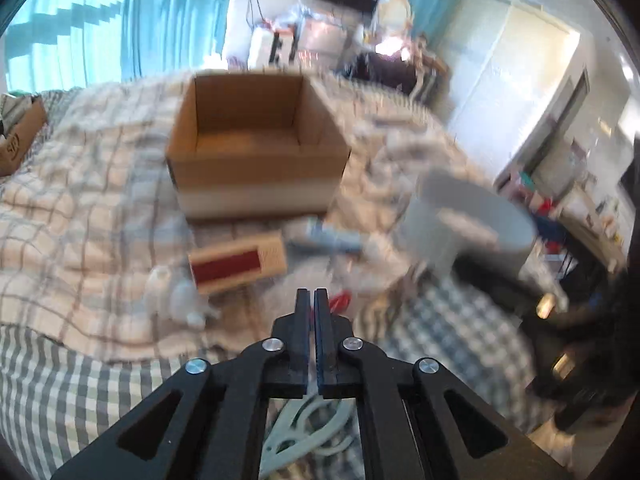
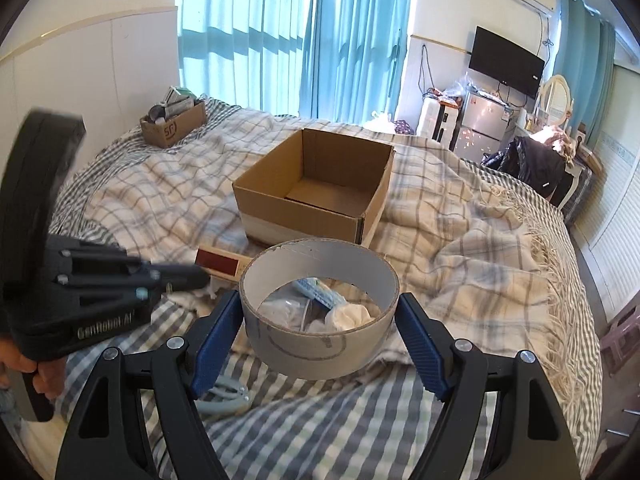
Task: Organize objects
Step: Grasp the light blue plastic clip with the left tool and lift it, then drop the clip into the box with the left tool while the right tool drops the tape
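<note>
Right gripper (image 2: 320, 320) clamps a wide grey-white tape roll (image 2: 320, 312) above the bed; left gripper (image 1: 315, 300) is pressed together on nothing.

The left wrist view is motion-blurred: the small white items (image 1: 176, 300) near the flat beige box with a red panel (image 1: 236, 262) cannot be identified, and a pale green plastic clip (image 1: 304, 436) is partly hidden behind the left gripper's linkage. Through the roll's ring, a light blue tube (image 2: 320, 294) and crumpled white material (image 2: 352, 314) show only in part. The open brown corrugated cardboard box (image 2: 316, 188), square and apparently empty, sits beyond them on the wrinkled checked blanket (image 2: 460, 240). A smaller printed cardboard box (image 2: 172, 120) stands well apart by the curtain.
</note>
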Action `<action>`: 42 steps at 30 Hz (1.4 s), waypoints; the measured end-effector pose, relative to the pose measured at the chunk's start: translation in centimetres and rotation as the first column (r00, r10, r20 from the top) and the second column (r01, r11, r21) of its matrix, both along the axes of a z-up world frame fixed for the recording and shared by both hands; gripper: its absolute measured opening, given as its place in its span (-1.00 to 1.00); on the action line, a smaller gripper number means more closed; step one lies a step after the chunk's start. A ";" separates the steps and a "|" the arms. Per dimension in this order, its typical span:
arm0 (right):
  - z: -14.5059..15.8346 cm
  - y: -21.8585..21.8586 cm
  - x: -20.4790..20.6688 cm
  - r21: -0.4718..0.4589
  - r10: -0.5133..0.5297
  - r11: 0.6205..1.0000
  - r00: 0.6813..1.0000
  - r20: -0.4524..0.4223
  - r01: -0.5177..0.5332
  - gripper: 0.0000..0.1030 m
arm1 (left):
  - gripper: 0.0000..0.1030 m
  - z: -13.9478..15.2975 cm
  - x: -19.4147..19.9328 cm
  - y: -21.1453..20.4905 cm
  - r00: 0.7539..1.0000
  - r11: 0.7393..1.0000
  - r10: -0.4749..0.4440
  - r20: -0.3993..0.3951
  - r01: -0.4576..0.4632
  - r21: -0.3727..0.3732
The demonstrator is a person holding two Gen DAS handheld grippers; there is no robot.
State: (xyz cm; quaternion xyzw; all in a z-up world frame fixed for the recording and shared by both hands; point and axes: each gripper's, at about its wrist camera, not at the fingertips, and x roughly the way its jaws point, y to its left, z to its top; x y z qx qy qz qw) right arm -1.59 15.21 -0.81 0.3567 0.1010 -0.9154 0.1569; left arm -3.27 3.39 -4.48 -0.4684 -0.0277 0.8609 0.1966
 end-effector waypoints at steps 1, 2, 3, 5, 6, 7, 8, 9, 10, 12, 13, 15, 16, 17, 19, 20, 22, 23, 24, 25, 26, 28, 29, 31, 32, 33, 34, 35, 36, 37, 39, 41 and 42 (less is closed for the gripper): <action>-0.3 0.1 0.0 -0.002 0.001 1.000 1.000 0.010 -0.001 0.50 | -0.76 -1.2 0.1 0.1 1.000 1.000 -0.004 0.025 0.005 -0.024; -0.7 0.2 0.0 -0.002 0.002 1.000 1.000 0.023 -0.002 0.50 | -0.39 -2.2 0.4 0.2 0.999 0.999 -0.010 0.050 0.012 -0.042; -1.3 0.3 0.0 -0.001 0.002 1.000 0.999 0.038 -0.002 0.51 | 0.07 -3.5 0.9 0.2 0.996 0.998 -0.014 0.084 0.019 -0.066; -2.1 0.7 0.1 -0.003 -0.002 1.000 0.998 0.064 0.002 0.51 | 0.27 -5.4 2.0 0.1 0.993 0.996 -0.015 0.120 0.026 -0.091; -2.5 1.0 0.2 -0.005 -0.006 1.000 0.997 0.077 0.006 0.51 | 0.27 -6.2 2.6 0.2 0.989 0.995 -0.028 0.146 0.042 -0.094; -2.9 1.2 0.3 -0.007 -0.008 1.000 0.996 0.090 0.009 0.51 | 0.27 -6.7 2.9 0.2 0.985 0.995 -0.038 0.170 0.054 -0.088; -3.2 1.5 0.3 -0.006 -0.010 1.000 0.995 0.101 0.011 0.51 | 0.27 -7.2 3.4 0.3 0.979 0.995 -0.051 0.198 0.067 -0.076; -3.4 1.7 0.5 -0.005 -0.014 1.000 0.994 0.110 0.014 0.51 | 0.31 -7.7 3.9 0.6 0.970 0.994 -0.076 0.232 0.090 -0.053; -3.6 1.8 0.6 -0.004 -0.018 1.000 0.993 0.118 0.018 0.51 | 0.35 -8.0 4.3 1.0 0.963 0.993 -0.098 0.251 0.112 -0.041; -4.0 2.0 1.1 -0.002 -0.016 1.000 0.990 0.137 0.017 0.51 | 0.43 -8.5 4.8 2.0 0.960 0.987 -0.121 0.251 0.144 -0.074; -4.1 2.0 1.3 0.000 -0.013 1.000 0.989 0.146 0.013 0.51 | 0.43 -8.5 5.0 2.2 0.962 0.985 -0.122 0.246 0.147 -0.086; -4.6 1.6 2.0 0.017 0.007 1.000 0.986 0.167 -0.010 0.51 | 0.43 -8.6 5.0 2.4 0.963 0.987 -0.114 0.242 0.137 -0.081; -4.8 1.4 2.4 0.026 0.017 0.999 0.985 0.172 -0.022 0.51 | 0.41 -8.6 5.1 2.4 0.964 0.988 -0.111 0.242 0.132 -0.075; -5.1 1.2 2.8 0.034 0.026 0.999 0.984 0.176 -0.032 0.51 | 0.39 -8.5 5.3 2.4 0.966 0.989 -0.111 0.234 0.131 -0.073; -5.3 0.9 3.5 0.034 0.038 0.998 0.982 0.185 -0.045 0.51 | 0.38 -8.2 5.8 2.5 0.970 0.988 -0.109 0.218 0.130 -0.084; -5.4 0.9 3.8 0.032 0.041 0.998 0.981 0.189 -0.048 0.51 | 0.38 -7.7 6.3 2.7 0.973 0.988 -0.103 0.205 0.124 -0.093; -5.3 0.9 4.3 0.035 0.043 0.998 0.982 0.185 -0.051 0.51 | 0.38 -7.1 7.0 2.8 0.977 0.989 -0.102 0.189 0.120 -0.090; -5.2 0.8 4.4 0.035 0.043 0.998 0.982 0.182 -0.050 0.51 | 0.38 -6.8 7.4 2.8 0.978 0.989 -0.102 0.179 0.119 -0.083; -5.1 0.8 4.6 0.034 0.043 0.998 0.983 0.177 -0.049 0.51 | 0.38 -6.3 7.8 2.9 0.980 0.991 -0.106 0.167 0.119 -0.068; -4.9 0.8 4.7 0.033 0.042 0.998 0.984 0.172 -0.048 0.51 | 0.38 -6.0 8.0 2.7 0.982 0.991 -0.106 0.159 0.117 -0.058; -4.6 0.7 4.8 0.032 0.042 0.998 0.986 0.163 -0.048 0.51 | 0.38 -5.6 8.2 2.7 0.982 0.992 -0.105 0.154 0.114 -0.053; -4.1 0.7 5.0 0.032 0.044 0.998 0.988 0.147 -0.049 0.51 | 0.38 -4.9 8.2 2.3 0.986 0.994 -0.092 0.138 0.100 -0.052; -3.8 0.7 5.2 0.032 0.044 0.998 0.989 0.139 -0.049 0.51 | 0.38 -4.6 7.6 1.7 0.988 0.995 -0.082 0.127 0.089 -0.053; -3.1 0.7 5.3 0.033 0.043 0.998 0.992 0.123 -0.047 0.51 | 0.38 -3.8 6.8 0.8 0.993 0.996 -0.058 0.105 0.064 -0.057; -2.7 0.8 5.3 0.032 0.041 0.998 0.993 0.113 -0.045 0.51 | 0.38 -2.9 6.4 0.3 0.996 0.997 -0.041 0.083 0.046 -0.054; -2.4 0.9 5.2 0.032 0.039 0.999 0.994 0.106 -0.043 0.51 | 0.38 -2.3 6.1 -0.1 0.997 0.998 -0.029 0.068 0.033 -0.050; -2.0 0.9 5.0 0.030 0.038 0.999 0.995 0.096 -0.041 0.51 | 0.38 -1.6 5.8 -0.6 0.998 0.999 -0.017 0.054 0.019 -0.045; -1.4 0.9 4.7 0.028 0.039 0.999 0.996 0.084 -0.041 0.51 | 0.38 -0.8 5.2 -1.0 0.999 0.999 0.004 0.034 -0.003 -0.039; -1.0 0.9 4.5 0.025 0.040 0.999 0.996 0.074 -0.042 0.51 | 0.38 0.3 4.3 -1.7 0.999 0.999 0.028 0.016 -0.027 -0.029; -0.2 0.7 3.9 0.022 0.043 0.999 0.998 0.055 -0.044 0.51 | 0.38 0.8 3.7 -2.1 0.999 0.999 0.043 0.006 -0.043 -0.020; 1.2 0.4 2.7 0.014 0.050 0.999 0.999 0.021 -0.051 0.51 | 0.38 2.8 1.5 -3.0 0.996 0.996 0.089 -0.024 -0.089 0.012; 2.6 0.1 1.2 -0.002 0.058 0.998 0.998 -0.015 -0.058 0.51 | 0.38 4.5 -0.8 -3.8 0.991 0.991 0.123 -0.051 -0.120 0.053; 3.6 -0.1 0.0 -0.017 0.065 0.998 0.997 -0.036 -0.065 0.51 | 0.38 5.6 -2.3 -4.1 0.988 0.988 0.139 -0.070 -0.133 0.079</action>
